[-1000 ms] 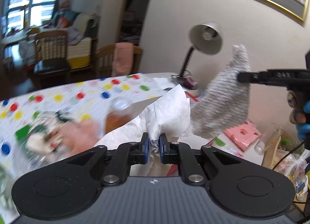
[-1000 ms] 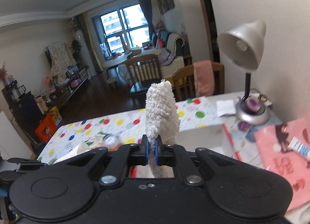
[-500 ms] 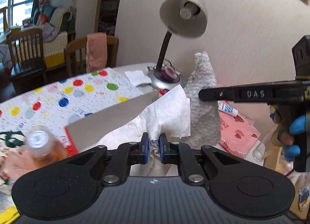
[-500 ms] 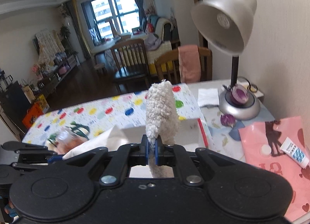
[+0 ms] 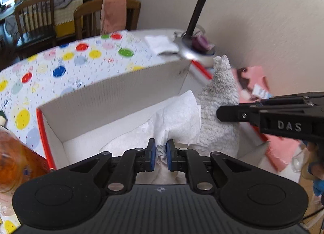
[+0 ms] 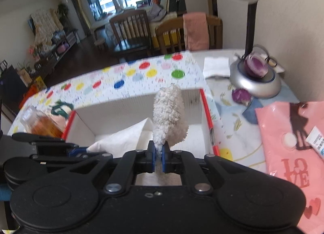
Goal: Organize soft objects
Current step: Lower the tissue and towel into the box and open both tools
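The polka-dot tablecloth [image 6: 125, 84] fills the upper left of the right wrist view, and in the centre sits an open white cardboard box [image 5: 113, 92] with red edges, its far wall running across mid-frame. Over it hangs the fluffy white towel [image 6: 169, 116], pinched at one end by the right gripper [image 6: 158, 152], jaws clamped narrow on the pile. Left of it, low centre in the left wrist view, the left gripper [image 5: 160, 151] is closed tight on a crumpled paper towel [image 5: 178, 118], which sags into the box. Both pieces look light and limp: they'll droop and fold wherever they're not held, so a pinch at a bunched edge looks the safer hold. A silver lamp base [image 6: 256, 82] stands upper right, near the box corner, and an amber bottle [image 6: 40, 122] stands at left.
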`<state>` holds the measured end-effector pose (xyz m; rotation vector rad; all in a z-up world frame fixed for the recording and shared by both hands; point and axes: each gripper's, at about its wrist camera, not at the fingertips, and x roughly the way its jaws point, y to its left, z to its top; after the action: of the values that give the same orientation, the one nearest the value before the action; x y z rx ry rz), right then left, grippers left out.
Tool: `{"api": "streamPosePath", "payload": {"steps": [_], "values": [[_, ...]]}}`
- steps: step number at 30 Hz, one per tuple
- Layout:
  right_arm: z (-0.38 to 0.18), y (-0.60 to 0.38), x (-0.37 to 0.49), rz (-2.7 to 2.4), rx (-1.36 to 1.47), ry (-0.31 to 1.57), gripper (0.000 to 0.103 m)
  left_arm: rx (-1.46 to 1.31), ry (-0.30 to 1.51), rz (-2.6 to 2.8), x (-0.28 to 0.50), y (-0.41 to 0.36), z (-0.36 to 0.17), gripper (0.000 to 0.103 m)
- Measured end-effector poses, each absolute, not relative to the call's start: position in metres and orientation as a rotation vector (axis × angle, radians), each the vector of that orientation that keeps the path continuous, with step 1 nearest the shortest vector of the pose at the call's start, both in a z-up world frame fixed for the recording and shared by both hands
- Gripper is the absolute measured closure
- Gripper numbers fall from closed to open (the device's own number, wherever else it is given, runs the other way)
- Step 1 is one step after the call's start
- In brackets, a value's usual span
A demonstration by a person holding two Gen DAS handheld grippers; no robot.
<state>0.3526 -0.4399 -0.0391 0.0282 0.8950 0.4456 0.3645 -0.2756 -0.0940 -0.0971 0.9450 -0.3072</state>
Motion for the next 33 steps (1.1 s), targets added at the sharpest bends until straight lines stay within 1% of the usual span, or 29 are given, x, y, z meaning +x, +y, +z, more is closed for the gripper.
{"api": "streamPosePath", "payload": {"steps": [8, 12, 16, 21, 28, 32, 33], "values": [[-0.078, -0.432, 0.363, 0.472, -0.035, 1.011, 0.097, -0.117, 1.056, -0.262, 0.385, -0.275, -0.127, 0.092], [-0.09, -0.43, 0.365, 0.491, -0.065, 1.047, 0.093, -0.109, 1.094, -0.253, 0.389, -0.278, -0.135, 0.092], [-0.095, -0.429, 0.364, 0.52, -0.08, 1.07, 0.085, -0.09, 1.124, -0.273, 0.391, -0.283, -0.141, 0.092], [-0.099, -0.429, 0.361, 0.544, -0.091, 1.087, 0.081, -0.075, 1.138, -0.273, 0.39, -0.285, -0.142, 0.092], [-0.099, -0.433, 0.357, 0.568, -0.093, 1.091, 0.061, -0.088, 1.136, -0.278, 0.39, -0.283, -0.14, 0.089], [-0.092, -0.435, 0.353, 0.578, -0.092, 1.084, 0.057, -0.099, 1.127, -0.281, 0.385, -0.281, -0.137, 0.087], [-0.089, -0.436, 0.351, 0.584, -0.093, 1.078, 0.054, -0.098, 1.125, -0.282, 0.384, -0.28, -0.136, 0.083]]}}
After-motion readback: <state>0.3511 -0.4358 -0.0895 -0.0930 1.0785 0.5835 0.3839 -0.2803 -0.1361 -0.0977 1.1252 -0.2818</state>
